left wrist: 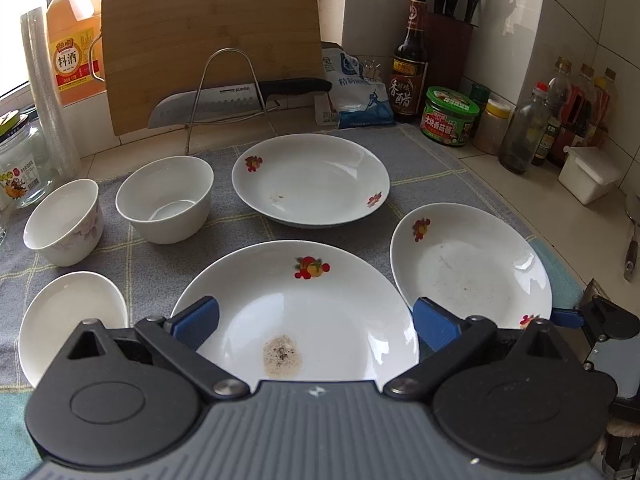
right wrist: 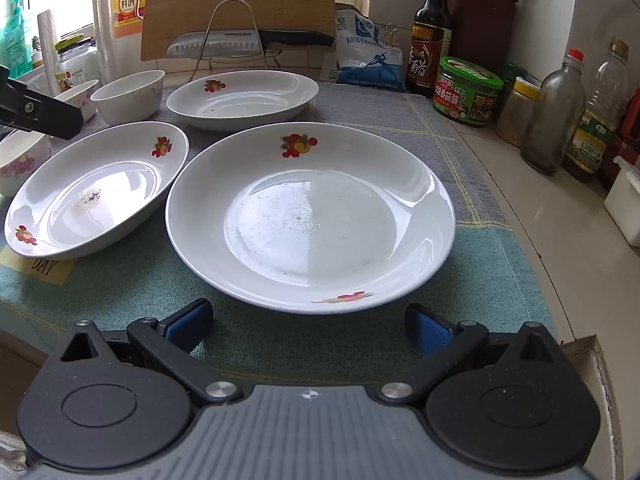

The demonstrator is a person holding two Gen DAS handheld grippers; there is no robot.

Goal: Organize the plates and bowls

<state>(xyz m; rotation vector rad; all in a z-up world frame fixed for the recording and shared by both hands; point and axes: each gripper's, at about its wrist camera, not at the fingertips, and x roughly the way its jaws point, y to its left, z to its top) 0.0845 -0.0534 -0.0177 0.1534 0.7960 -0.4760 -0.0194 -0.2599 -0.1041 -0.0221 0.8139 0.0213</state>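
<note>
1. White plates and bowls sit on the grey checked cloth that covers the counter; we use the near plate as our landmark.
2. Our left gripper hovers over the near plate's front rim, its blue fingers spread wide and holding nothing.
3. Behind the near plate lies the far plate, apart from it.
4. Right of the near plate is the right plate, their rims almost touching.
5. Our right gripper sits just in front of the right plate, over the cloth, its fingers also spread and empty.
6. Left of the near plate rests a plain dish, close by.
7. Behind and left of the near plate stand two bowls, side by side and upright.
8. The near plate has a brownish smear in its middle.
9. Beyond the far plate a knife rests in a wire rack before a wooden board.
</note>
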